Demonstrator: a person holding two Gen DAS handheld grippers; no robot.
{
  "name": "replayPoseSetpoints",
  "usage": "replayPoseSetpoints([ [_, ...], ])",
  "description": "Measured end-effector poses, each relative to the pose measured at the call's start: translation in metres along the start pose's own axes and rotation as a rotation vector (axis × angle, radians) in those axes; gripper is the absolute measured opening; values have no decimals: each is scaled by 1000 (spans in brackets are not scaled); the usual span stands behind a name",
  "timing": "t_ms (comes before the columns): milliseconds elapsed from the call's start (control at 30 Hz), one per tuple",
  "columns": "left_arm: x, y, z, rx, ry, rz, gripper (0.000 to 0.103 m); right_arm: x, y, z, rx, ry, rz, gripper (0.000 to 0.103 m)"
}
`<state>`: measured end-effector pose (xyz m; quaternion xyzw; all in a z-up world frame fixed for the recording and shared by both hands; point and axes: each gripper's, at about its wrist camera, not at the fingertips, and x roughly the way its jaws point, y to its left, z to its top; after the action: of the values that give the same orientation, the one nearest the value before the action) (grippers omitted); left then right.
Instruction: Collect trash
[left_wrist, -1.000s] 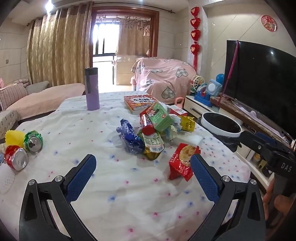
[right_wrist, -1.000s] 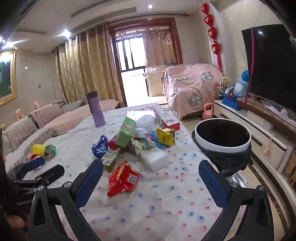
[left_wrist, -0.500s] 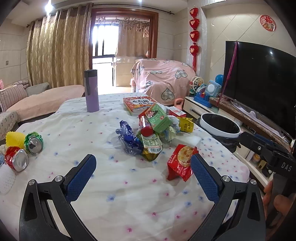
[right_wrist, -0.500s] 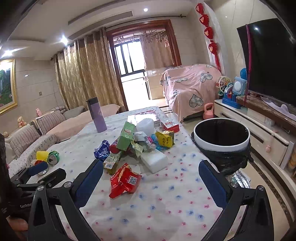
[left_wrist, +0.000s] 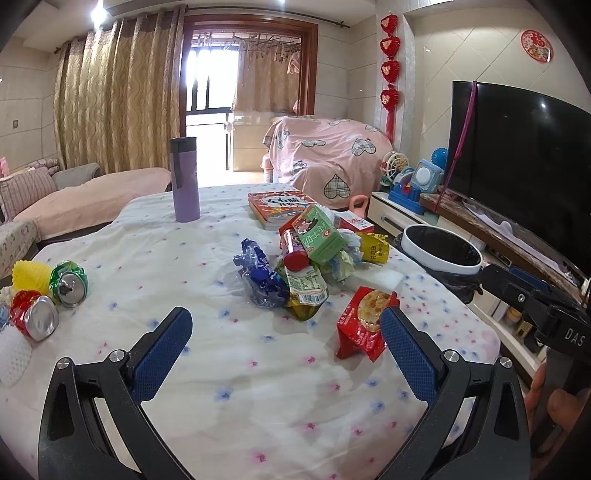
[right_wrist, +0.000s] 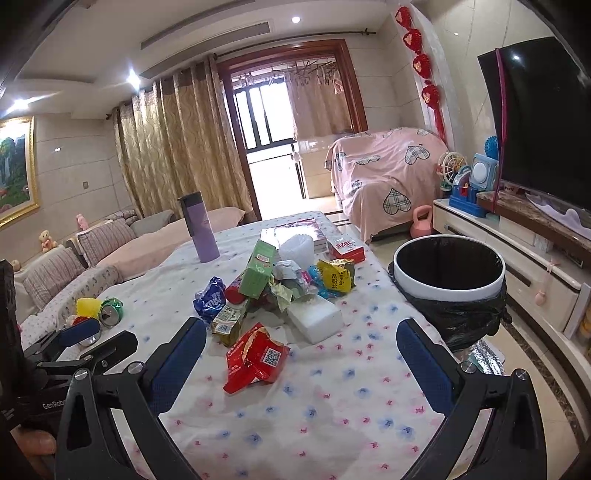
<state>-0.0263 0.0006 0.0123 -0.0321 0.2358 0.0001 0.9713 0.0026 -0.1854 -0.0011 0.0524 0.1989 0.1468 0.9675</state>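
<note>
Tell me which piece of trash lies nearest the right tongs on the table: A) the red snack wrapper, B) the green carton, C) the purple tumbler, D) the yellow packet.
A: the red snack wrapper lies just ahead of the open right tongs, closer than the green carton or the yellow packet in the pile behind it.

Purple flask upright on table, book behind, television at right

Tablecloth showing white with pink and blue flecks; snack packet showing red; carton green; wrapper blue; bottle lilac; bin white-rimmed, black-lined; cans green and red
</note>
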Motion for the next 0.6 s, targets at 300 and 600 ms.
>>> replayPoseSetpoints([
  [300,1,3,0,0,0,-1,103,2,1,-1,6,6,10,103],
  [600,2,2,-1,-2,2,-1,103,3,3,-4,6,10,18,103],
])
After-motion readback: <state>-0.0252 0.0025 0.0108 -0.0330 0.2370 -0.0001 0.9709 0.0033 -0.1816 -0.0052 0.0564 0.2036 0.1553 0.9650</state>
